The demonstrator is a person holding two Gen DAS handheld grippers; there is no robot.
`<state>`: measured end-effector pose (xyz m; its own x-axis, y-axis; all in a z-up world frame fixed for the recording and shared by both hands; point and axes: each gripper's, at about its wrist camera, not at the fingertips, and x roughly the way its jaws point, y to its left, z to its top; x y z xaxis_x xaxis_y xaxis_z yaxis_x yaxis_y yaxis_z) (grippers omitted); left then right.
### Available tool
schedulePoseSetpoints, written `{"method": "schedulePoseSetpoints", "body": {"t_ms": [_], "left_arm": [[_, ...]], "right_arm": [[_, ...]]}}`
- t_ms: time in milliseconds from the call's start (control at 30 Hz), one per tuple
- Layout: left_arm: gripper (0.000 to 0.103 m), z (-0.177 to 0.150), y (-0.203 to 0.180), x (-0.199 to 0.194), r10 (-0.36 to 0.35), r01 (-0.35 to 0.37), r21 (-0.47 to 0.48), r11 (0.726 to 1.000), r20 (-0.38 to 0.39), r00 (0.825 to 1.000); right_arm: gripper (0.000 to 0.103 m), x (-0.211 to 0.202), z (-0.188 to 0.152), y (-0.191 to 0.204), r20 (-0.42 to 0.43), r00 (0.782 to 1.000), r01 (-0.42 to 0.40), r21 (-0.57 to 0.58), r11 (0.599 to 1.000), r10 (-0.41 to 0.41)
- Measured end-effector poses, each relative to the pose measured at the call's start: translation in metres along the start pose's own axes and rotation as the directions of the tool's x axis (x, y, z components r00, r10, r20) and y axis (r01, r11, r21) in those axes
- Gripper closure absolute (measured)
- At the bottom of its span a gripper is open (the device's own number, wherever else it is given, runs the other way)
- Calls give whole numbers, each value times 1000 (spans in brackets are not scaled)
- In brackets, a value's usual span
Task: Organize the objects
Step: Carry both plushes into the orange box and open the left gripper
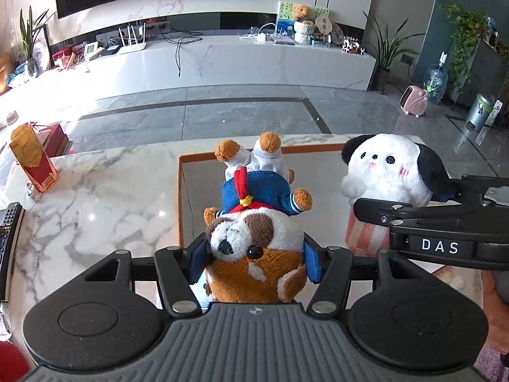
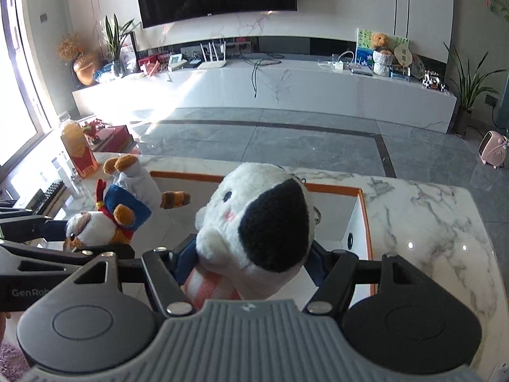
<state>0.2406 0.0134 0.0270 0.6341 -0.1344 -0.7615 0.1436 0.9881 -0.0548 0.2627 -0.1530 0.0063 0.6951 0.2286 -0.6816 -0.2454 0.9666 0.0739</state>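
Progress: As both toys are clamped and up off the marble tabletop (image 1: 95, 197), we judge the pickup done and the placing still ahead.
Brown dog: We see the brown-and-white plush dog (image 1: 254, 232) in its blue jumper gripped by the head, feet pointing away, hanging over the near-left part of the box.
Left gripper: Our left gripper (image 1: 254, 254) is closed on that dog's head, blue pads pressing in on both sides.
White dog: The white plush dog with black ears (image 2: 257, 219) and pink striped body is held up over the near edge of the box, just right of the brown one.
Right gripper: Our right gripper (image 2: 248, 264) is clamped round its lower body, jaws fairly wide because the toy is bulky.
Box: The orange-rimmed box (image 2: 364, 222) stands toward the far edge of the tabletop; what we can see of its inside is bare.
Left to do: By our reckoning, both toys still have to go down into the box and be let go; nothing is stowed yet.
Elsewhere: A red and gold carton (image 1: 31, 162) stands at the far-left corner, and a remote (image 1: 9, 222) lies at the left edge.
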Motion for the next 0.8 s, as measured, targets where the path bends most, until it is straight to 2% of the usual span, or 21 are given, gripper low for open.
{"method": "schedulePoseSetpoints", "body": {"t_ms": [200, 267, 400, 567, 800], "left_arm": [[35, -6, -2, 33, 27, -25, 36, 999, -70, 997], [35, -7, -4, 41, 58, -53, 61, 997, -85, 995], [35, -11, -8, 51, 77, -63, 105, 992, -134, 988], [34, -14, -23, 53, 137, -103, 218, 971, -152, 979], [31, -22, -36, 63, 203, -131, 339, 932, -186, 961]], "right_arm": [[33, 47, -16, -8, -129, 991, -34, 32, 999, 38], [33, 59, -21, -8, -170, 985, -30, 37, 999, 36], [33, 77, -27, -12, -240, 968, -61, 59, 996, 74], [33, 96, -32, -16, -320, 941, -90, 75, 993, 109], [33, 107, -41, -14, -371, 923, -87, 63, 994, 104]]}}
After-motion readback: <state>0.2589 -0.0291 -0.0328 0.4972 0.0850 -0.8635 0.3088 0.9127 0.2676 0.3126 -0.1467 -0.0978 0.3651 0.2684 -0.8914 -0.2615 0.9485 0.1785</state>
